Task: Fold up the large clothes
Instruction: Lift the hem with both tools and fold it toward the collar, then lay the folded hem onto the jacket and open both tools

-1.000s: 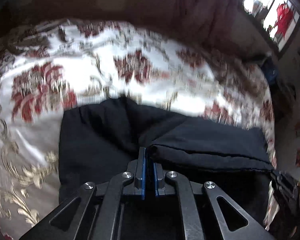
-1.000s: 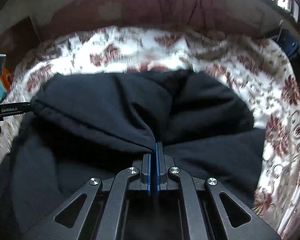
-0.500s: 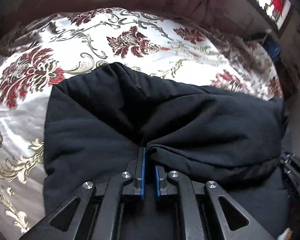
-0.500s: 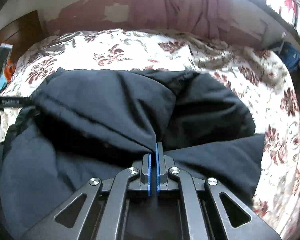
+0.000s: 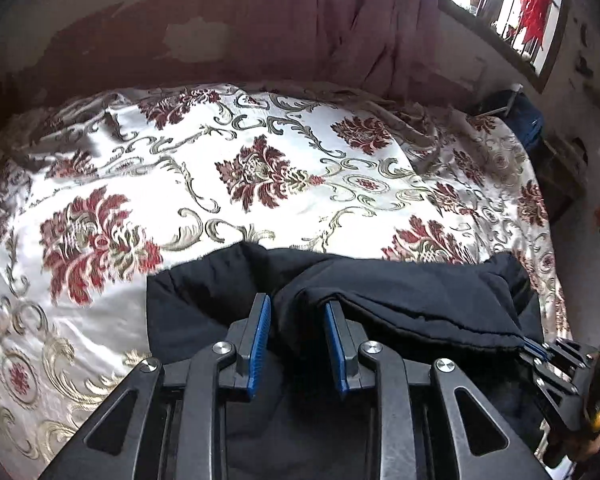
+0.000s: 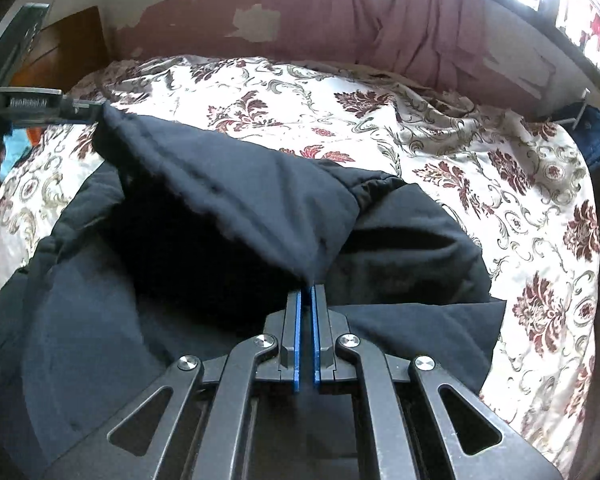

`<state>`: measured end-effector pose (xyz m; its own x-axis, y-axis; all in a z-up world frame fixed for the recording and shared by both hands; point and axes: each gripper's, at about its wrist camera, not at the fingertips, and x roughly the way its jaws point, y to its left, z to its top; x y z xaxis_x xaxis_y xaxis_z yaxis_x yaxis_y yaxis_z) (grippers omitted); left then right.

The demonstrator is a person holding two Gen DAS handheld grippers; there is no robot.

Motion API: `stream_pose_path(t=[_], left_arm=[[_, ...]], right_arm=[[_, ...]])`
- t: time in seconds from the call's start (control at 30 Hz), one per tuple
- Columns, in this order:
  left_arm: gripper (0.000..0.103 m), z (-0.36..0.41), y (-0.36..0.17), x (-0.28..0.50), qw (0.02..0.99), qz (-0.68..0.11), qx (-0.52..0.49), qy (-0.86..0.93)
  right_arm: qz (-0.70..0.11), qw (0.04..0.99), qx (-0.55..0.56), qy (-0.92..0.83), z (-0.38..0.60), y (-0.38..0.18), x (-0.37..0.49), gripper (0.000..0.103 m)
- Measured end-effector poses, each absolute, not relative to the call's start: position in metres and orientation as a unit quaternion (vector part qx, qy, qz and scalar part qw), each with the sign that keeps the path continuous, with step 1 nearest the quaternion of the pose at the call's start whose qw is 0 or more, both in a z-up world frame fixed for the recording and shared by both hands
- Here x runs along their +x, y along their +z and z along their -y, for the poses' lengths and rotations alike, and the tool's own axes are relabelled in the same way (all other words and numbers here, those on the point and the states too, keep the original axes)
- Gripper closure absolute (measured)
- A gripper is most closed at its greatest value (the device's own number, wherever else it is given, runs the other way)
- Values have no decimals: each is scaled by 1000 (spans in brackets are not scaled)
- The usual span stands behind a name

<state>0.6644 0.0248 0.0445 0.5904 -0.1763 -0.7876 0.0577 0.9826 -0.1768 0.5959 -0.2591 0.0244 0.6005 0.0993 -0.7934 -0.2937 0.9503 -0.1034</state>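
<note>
A large black garment [image 5: 400,296] lies on the bed, partly folded over itself; it also fills the right wrist view [image 6: 228,216]. My left gripper [image 5: 296,308] is open, its blue pads apart, with a fold of the black cloth lying between them. It shows at the far left of the right wrist view [image 6: 80,110], at the raised corner of the fold. My right gripper [image 6: 307,294] is shut on the hem of the garment's folded flap and holds it up. It shows at the right edge of the left wrist view [image 5: 536,350].
The bed carries a white satin cover [image 5: 228,168] with red and gold flowers. A peeling pink wall and curtain [image 6: 412,20] stand behind it. A window [image 5: 512,12] is at the upper right, a blue bag [image 6: 596,136] at the bed's far right corner.
My left gripper has opened; it was shut on the black cloth before. Both grippers have drawn back toward the near edge of the bed, and more of the cover shows.
</note>
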Motion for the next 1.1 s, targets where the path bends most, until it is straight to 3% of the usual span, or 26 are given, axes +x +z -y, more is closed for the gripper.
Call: stream_pose_path(t=[0.17, 0.3, 0.4, 0.57, 0.77, 1.1], left_arm=[[77, -36, 55, 655, 882, -455, -86, -84], [77, -50, 52, 639, 868, -486, -56, -84], [77, -63, 64, 643, 882, -463, -54, -70], [76, -55, 80, 720, 901, -426, -66, -41], [76, -17, 61, 777, 870, -452, -155, -120], [77, 25, -11, 701, 801, -539, -52, -254]], right_arm=[[-448, 880, -112, 114, 274, 31, 593, 100], [-410, 906, -62, 88, 297, 68, 607, 99], [-399, 914, 18, 77, 306, 90, 667, 99], [-457, 865, 134, 155, 287, 78, 759, 99], [-506, 840, 9, 198, 236, 45, 718, 99], [-574, 796, 0, 193, 252, -18, 687, 100]])
